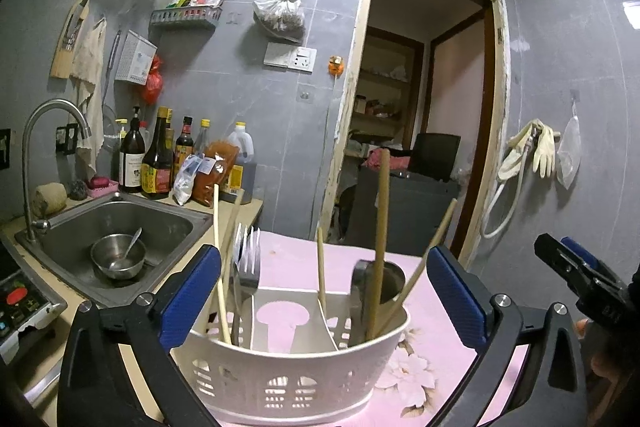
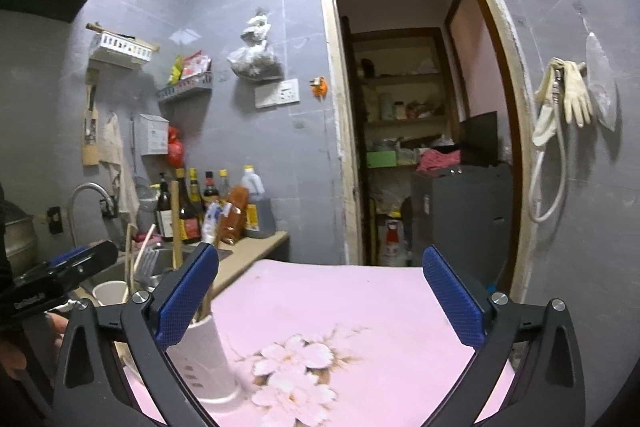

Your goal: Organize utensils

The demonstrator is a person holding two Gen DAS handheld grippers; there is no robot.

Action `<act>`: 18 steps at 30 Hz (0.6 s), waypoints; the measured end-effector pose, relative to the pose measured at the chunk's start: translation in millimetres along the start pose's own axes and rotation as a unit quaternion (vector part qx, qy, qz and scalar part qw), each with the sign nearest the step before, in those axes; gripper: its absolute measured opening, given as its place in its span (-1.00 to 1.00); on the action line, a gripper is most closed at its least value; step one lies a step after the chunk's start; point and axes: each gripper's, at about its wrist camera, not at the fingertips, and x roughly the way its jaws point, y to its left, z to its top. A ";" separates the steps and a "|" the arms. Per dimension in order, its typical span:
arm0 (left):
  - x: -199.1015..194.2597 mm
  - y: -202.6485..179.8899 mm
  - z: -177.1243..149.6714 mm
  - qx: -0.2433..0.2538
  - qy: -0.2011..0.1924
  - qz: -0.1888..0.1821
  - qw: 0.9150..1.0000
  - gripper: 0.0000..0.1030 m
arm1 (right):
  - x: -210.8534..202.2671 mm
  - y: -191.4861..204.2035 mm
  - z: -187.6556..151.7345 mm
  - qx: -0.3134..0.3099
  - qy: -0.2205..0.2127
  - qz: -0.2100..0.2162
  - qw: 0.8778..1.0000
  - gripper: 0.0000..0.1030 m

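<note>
Upright utensils (image 1: 240, 267) — white caddy (image 1: 288, 379)

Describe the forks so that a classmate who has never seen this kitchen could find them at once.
Start at the pink flowered tablecloth beside the sink. On it stands a white slotted utensil holder. The forks stand in its left compartment, the only metal prongs among wooden chopsticks.

A steel sink (image 1: 120, 223) is set into the counter, with a curved tap (image 1: 44, 131) at its edge. A steel bowl (image 1: 118, 255) with a spoon (image 1: 130, 247) in it is seen in the sink. Sauce bottles (image 1: 160, 163) are lined up against the grey tiled wall behind it. A pink flowered cloth (image 2: 360, 307) is spread over the table. Rubber gloves (image 1: 538, 151) are hung on the wall beside an open doorway (image 1: 420, 107). A plastic bag (image 1: 282, 11) is hung above a socket (image 1: 290, 57).
</note>
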 end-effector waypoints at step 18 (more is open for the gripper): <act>-18.4 -24.1 -37.7 -0.011 0.064 0.026 0.998 0.96 | -43.3 -29.3 -19.5 -0.012 0.056 -0.051 0.997 1.00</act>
